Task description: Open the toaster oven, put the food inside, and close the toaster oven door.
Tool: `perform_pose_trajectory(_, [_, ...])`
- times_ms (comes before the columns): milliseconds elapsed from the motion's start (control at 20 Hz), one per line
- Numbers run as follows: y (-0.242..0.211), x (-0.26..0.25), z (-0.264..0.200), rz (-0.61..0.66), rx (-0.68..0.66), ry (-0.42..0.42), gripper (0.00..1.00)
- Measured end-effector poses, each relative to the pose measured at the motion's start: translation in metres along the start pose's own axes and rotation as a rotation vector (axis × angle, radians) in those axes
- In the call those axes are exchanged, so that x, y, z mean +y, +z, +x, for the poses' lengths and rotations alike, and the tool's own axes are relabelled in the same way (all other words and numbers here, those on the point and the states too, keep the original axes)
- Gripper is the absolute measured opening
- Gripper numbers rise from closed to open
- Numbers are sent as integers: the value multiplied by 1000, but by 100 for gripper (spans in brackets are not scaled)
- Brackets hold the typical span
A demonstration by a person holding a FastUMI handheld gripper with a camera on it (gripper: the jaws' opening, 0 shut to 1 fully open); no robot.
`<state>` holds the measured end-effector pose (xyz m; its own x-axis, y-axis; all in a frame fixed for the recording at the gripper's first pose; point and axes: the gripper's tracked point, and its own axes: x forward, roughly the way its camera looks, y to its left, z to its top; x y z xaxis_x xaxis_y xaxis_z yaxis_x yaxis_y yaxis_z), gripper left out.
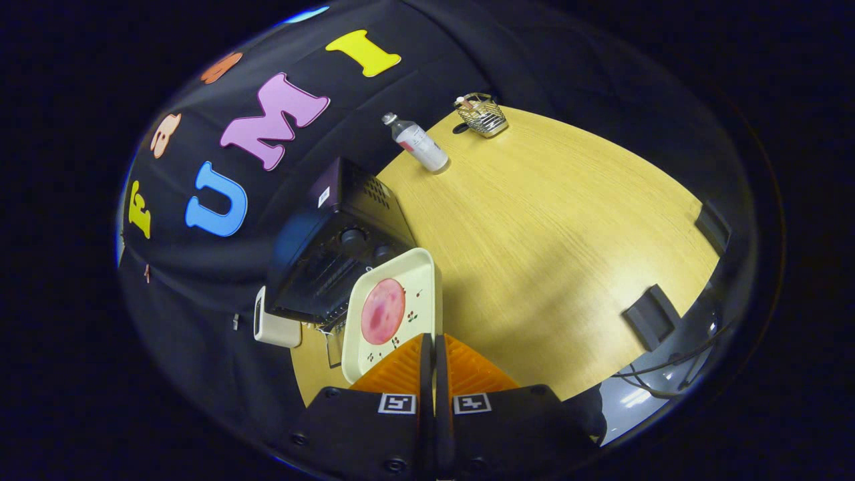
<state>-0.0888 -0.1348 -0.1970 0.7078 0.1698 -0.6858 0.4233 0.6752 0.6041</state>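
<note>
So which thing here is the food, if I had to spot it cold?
Start at the black toaster oven on the wooden table. Leaning by its front is a cream square tray, just ahead of the tongs, whose fingers are shut on its edge. The food is the flat pink round slice on it, the one pink thing.

your gripper view rides on the gripper [434, 344], tilted, looking forward along its closed fingers and down from above at the wooden table [568, 234], with the toaster oven [334, 260] near and the booth wall beyond.
</note>
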Motion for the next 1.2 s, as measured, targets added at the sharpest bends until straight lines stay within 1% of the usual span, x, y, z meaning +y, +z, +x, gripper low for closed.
perform_pose_trajectory(200, [-34, 37, 0, 15, -9, 24, 6])
perform_pose_trajectory(350, [-54, 55, 11, -3, -15, 15, 6])
perform_pose_trajectory(500, [-68, 79, 22, -5, -24, 27, 6])
perform_pose_trajectory(700, [-80, 108, 38, 31, -43, 47, 6])
perform_pose_trajectory(900, [-81, 129, 63, 73, -80, 36, 6])
perform_pose_trajectory(1200, [-61, 154, 114, 113, -184, 26, 6])
